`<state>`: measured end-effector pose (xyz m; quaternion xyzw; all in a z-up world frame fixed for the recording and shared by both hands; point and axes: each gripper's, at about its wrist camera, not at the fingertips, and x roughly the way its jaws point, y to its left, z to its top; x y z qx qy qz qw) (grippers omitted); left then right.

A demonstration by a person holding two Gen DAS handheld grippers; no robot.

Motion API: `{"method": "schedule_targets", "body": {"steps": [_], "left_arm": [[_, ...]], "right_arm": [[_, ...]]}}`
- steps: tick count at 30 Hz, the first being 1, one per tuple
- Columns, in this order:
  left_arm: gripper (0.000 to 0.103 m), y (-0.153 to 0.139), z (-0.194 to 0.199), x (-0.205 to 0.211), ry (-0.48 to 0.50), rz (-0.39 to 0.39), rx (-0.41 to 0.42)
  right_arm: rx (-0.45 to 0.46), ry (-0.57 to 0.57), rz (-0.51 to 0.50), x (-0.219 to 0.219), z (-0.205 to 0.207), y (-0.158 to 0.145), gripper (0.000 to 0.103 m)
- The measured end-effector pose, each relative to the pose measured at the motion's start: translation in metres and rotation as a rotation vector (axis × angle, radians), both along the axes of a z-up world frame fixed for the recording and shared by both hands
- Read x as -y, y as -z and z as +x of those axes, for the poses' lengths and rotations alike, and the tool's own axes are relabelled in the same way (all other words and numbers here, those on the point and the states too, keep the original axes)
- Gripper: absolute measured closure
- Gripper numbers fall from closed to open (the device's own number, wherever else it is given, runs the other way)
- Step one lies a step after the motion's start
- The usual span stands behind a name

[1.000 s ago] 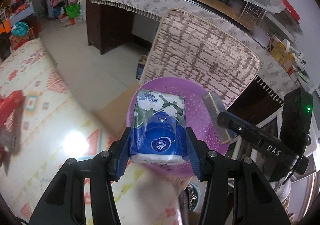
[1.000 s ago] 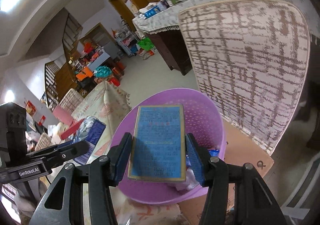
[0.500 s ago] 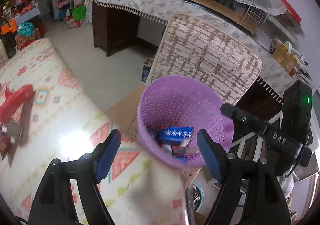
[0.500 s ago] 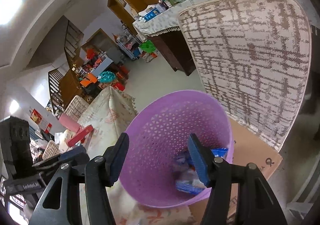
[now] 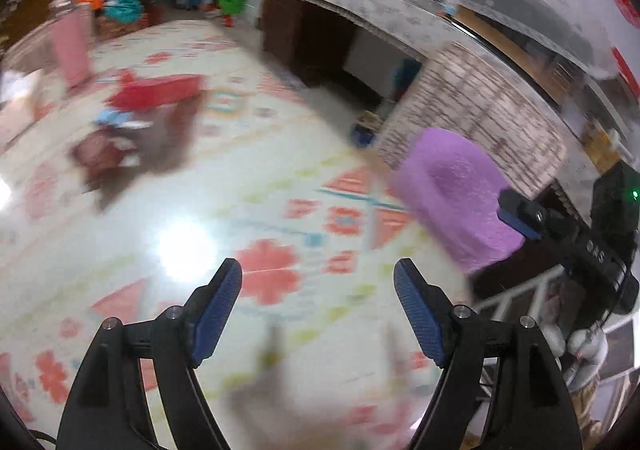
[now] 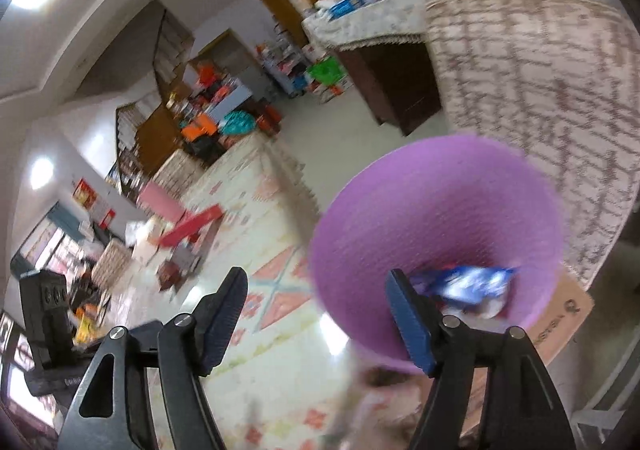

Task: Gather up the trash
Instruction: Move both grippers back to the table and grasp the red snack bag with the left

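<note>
Purple basket [image 6: 436,218] now holds both packs; left tongs [image 5: 318,306] apart, empty; right tongs [image 6: 316,314] opening, empty.

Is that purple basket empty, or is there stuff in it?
Not empty. The right wrist view looks into the purple basket, and blue and white packaging lies at its bottom. How full it is cannot be told.
</note>
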<state>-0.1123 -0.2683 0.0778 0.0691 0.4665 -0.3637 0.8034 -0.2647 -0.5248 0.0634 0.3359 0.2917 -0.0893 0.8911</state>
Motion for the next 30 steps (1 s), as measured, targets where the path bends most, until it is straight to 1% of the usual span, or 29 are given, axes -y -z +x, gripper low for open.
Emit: {"method": "schedule_targets", "body": {"steps": [2,3,4,7,8,9,13,16,17,18,20,22,24,26,28,30], "left_arm": [[0.026,0.000,0.011,-0.026,-0.064,0.004,0.012],[0.026,0.001,0.019,-0.041,-0.106,0.001,0.008],[0.026,0.002,0.025,-0.051,-0.137,-0.004,0.004],[0.026,0.007,0.052,-0.086,-0.248,-0.019,-0.018],[0.026,0.007,0.059,-0.093,-0.273,-0.019,-0.015],[0.026,0.008,0.069,-0.102,-0.307,-0.012,-0.007],[0.026,0.012,0.103,-0.120,-0.400,0.017,0.004],[0.026,0.016,0.124,-0.123,-0.421,0.018,-0.021],[0.026,0.019,0.132,-0.123,-0.426,0.018,-0.034],[0.026,0.021,0.140,-0.122,-0.433,0.015,-0.048],[0.026,0.026,0.154,-0.121,-0.441,-0.009,-0.076],[0.026,0.030,0.169,-0.116,-0.460,-0.038,-0.102],[0.026,0.031,0.181,-0.111,-0.471,-0.062,-0.115],[0.026,0.034,0.191,-0.103,-0.478,-0.060,-0.115],[0.026,0.039,0.198,-0.095,-0.479,-0.036,-0.112],[0.026,0.046,0.203,-0.089,-0.478,-0.014,-0.132]], "right_arm": [[-0.012,-0.048,0.001,-0.022,0.015,0.004,0.027],[-0.018,-0.100,0.005,-0.044,0.031,0.008,0.027],[-0.018,-0.100,0.005,-0.044,0.031,0.008,0.027],[-0.009,-0.169,0.006,-0.076,0.059,0.013,0.027],[-0.002,-0.189,0.012,-0.085,0.068,0.014,0.027],[0.015,-0.227,0.024,-0.102,0.087,0.019,0.027],[0.027,-0.252,0.004,-0.122,0.109,0.028,0.027],[0.024,-0.248,0.011,-0.130,0.118,0.040,0.027],[0.005,-0.240,0.009,-0.130,0.120,0.042,0.027],[0.021,-0.235,0.012,-0.129,0.119,0.041,0.027],[0.036,-0.229,0.018,-0.127,0.118,0.040,0.027],[0.032,-0.234,0.029,-0.125,0.120,0.042,0.027],[0.023,-0.245,0.019,-0.127,0.122,0.042,0.027],[0.006,-0.272,-0.010,-0.134,0.126,0.041,0.027],[0.001,-0.283,-0.026,-0.137,0.128,0.041,0.027],[0.000,-0.291,-0.042,-0.140,0.128,0.040,0.027]]}}
